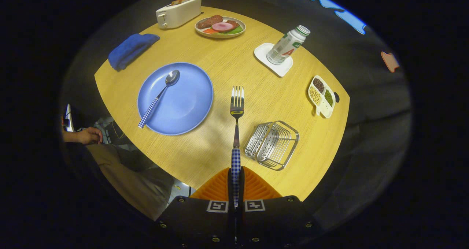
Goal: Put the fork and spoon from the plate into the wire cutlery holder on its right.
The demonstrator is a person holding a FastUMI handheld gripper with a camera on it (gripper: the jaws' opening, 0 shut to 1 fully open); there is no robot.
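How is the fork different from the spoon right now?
The fork is clamped between the fingers of the gripper and held above the table; the spoon lies loose on the blue plate. The fork ends in tines, the spoon in a round bowl. The fork points straight ahead; the spoon lies slanted. Both have blue-and-white checked handles and shiny metal heads.

Pale wooden surface (220, 58) with a fine straight grain, rounded along its edges, lit brightest near the middle and dimmer toward the rim. Dark cloth wall (366, 77) behind and to the right, falling into shadow. Beyond the left edge, a strip of light tiled floor (179, 188), low and dim.
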